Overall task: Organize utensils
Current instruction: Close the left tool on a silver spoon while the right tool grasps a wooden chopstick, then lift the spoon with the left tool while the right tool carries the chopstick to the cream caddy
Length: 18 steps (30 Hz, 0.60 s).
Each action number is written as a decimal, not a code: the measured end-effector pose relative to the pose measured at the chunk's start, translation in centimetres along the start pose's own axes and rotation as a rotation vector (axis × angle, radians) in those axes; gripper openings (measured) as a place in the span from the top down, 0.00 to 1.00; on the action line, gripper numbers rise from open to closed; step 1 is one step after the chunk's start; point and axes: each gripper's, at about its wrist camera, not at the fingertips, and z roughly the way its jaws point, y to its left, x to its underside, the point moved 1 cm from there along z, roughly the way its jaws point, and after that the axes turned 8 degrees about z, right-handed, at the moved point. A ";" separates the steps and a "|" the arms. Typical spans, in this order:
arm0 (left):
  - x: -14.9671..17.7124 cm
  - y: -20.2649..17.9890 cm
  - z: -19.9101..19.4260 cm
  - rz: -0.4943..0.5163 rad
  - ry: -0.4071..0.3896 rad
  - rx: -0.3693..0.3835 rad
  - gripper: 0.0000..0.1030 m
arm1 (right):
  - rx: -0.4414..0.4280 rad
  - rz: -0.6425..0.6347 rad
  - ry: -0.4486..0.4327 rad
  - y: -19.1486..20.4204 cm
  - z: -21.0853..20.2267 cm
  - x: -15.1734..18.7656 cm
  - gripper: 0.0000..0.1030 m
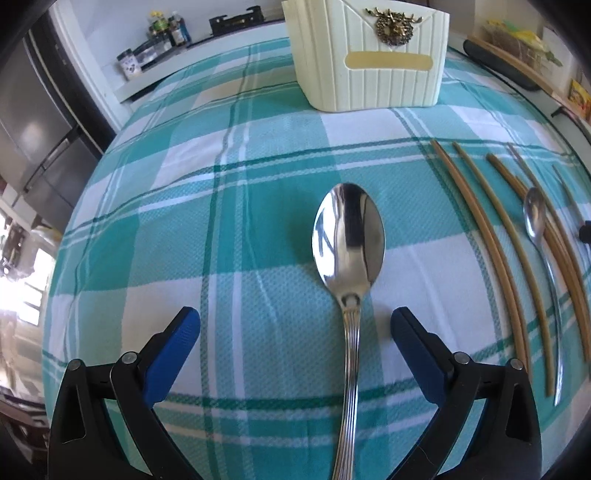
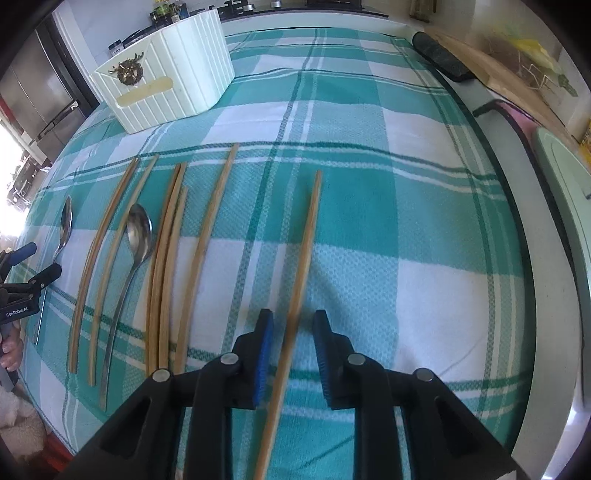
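A large steel spoon (image 1: 349, 236) lies bowl-up on the teal checked cloth (image 1: 221, 229). Its handle runs between the blue pads of my left gripper (image 1: 295, 321), which is open and clear of it. Right of it lie several wooden chopsticks (image 1: 491, 251) and a smaller spoon (image 1: 535, 218). In the right wrist view one chopstick (image 2: 306, 251) lies apart from the others (image 2: 166, 258) and passes between the pads of my right gripper (image 2: 293, 321). A gap shows on each side, so that gripper is open. A cream ribbed utensil holder (image 1: 373, 74) (image 2: 166, 74) stands at the back.
The cloth's right edge meets a white counter rim (image 2: 546, 258) with a pale green board (image 2: 565, 177) beyond. A black bar (image 2: 439, 59) and a wooden board (image 2: 491, 66) lie at the far right. Spice jars (image 1: 162, 33) and a steel fridge (image 1: 33, 122) stand at the left.
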 end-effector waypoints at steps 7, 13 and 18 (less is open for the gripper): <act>-2.6 0.9 1.1 -0.058 0.007 0.130 0.44 | -0.031 0.064 -0.002 0.2 2.0 -4.7 0.93; -2.7 2.7 -0.4 -0.100 -0.039 0.218 0.60 | -0.104 0.090 -0.067 0.3 0.0 -5.6 0.94; -2.4 4.1 -5.3 -0.121 -0.158 0.259 0.60 | -0.180 0.074 -0.184 1.3 -5.6 -4.8 0.94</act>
